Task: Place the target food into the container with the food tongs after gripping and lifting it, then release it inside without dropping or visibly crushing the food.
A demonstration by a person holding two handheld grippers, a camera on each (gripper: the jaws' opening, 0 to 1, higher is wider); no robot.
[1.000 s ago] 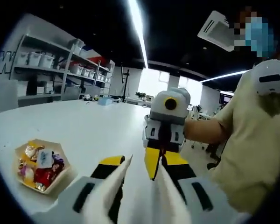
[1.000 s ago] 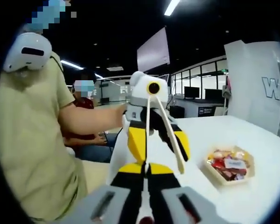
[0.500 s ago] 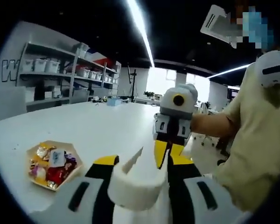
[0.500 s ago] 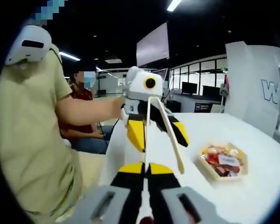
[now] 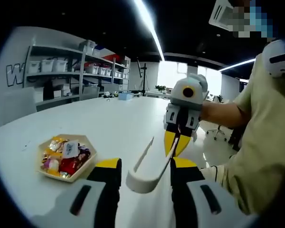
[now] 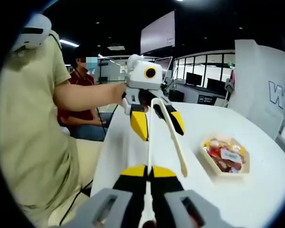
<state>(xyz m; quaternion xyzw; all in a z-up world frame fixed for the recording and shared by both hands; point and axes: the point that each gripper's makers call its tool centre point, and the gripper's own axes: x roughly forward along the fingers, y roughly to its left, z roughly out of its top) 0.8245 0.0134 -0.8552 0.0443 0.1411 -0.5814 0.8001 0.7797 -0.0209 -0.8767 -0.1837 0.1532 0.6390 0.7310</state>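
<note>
Left gripper view looks along its own yellow-and-black jaws, which stand spread wide, and the round bend of the white plastic food tongs (image 5: pixel 142 183) lies between them. I cannot tell if the left gripper (image 5: pixel 145 164) really presses on this bend or only cradles it. The two thin arms of the tongs run away from the camera toward the right gripper (image 5: pixel 173 147), which comes in from the right side with its yellow jaws pointing down at one arm.

The tongs are held above the white table (image 5: pixel 85 123), passed between the two grippers. In my judgement this is a preparing of the tool, to settle a good grip on it, because no food is touched yet.

The target food is among the wrapped sweets in the pale hexagonal tray (image 5: pixel 66 156), which rests on the table, to the left of the jaws and well apart from the tong tips. Which sweet is the target I cannot say.

Right gripper view gives what the first one hides. Here the right gripper (image 6: pixel 148 170) has its jaws pressed together on one arm of the tongs (image 6: pixel 174 142), while the other arm hangs free and ends near the tray (image 6: pixel 225 156). The left gripper (image 6: pixel 159 130) faces this camera, jaws apart, with the bend between them near their roots. This view shows also a seated person in a red shirt (image 6: pixel 83 111) behind
</note>
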